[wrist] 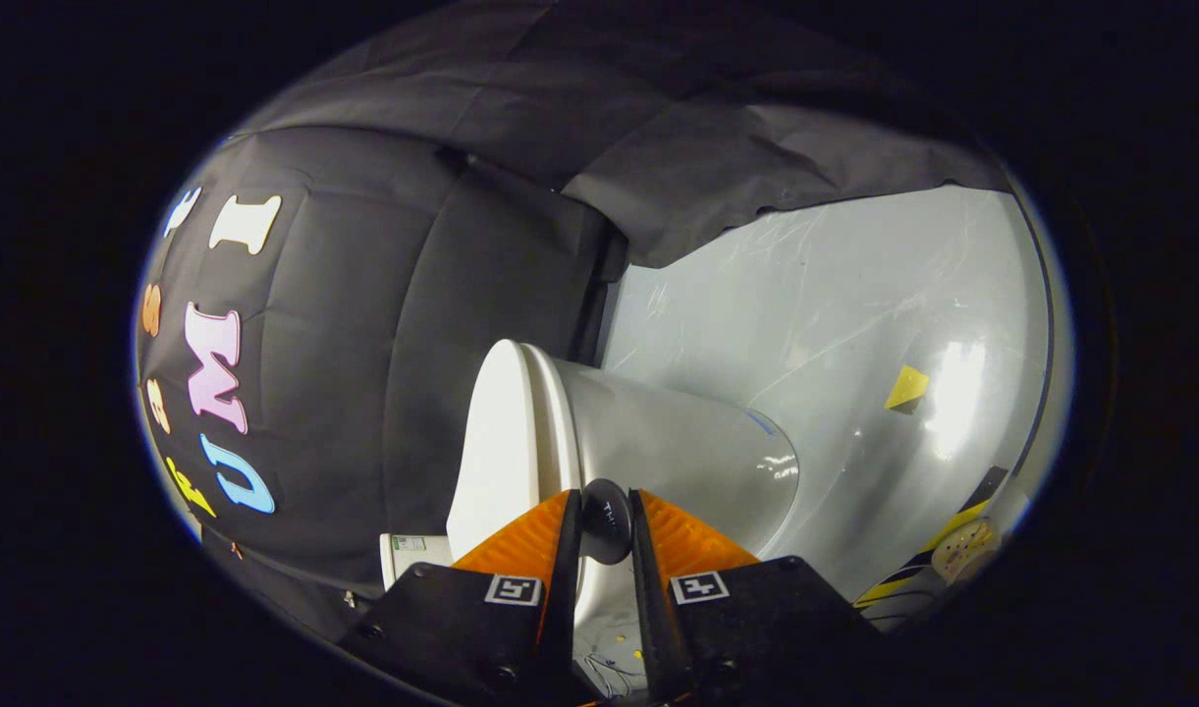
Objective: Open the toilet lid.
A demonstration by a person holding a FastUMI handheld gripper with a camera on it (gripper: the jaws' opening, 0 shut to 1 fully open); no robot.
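Observation:
The view is rolled sideways, so the white toilet lies across it. Its flat oval lid (pixel 501 442) faces the black cloth wall, and the bowl (pixel 687 452) runs off toward the pale floor. The lid looks close against the rim, with only a thin seam between them. A dark round knob (pixel 607 525) at the lid's near edge sits between the fingers. My gripper (pixel 604 497) is shut on this knob, with one finger pressing on each side.
The black cloth wall (pixel 363 324) hangs beside and behind the toilet. A glossy light-grey floor (pixel 854 295) carries a yellow tape square (pixel 906 386) and a yellow-and-black striped strip (pixel 953 525). A small white box (pixel 409 556) sits near the toilet's base.

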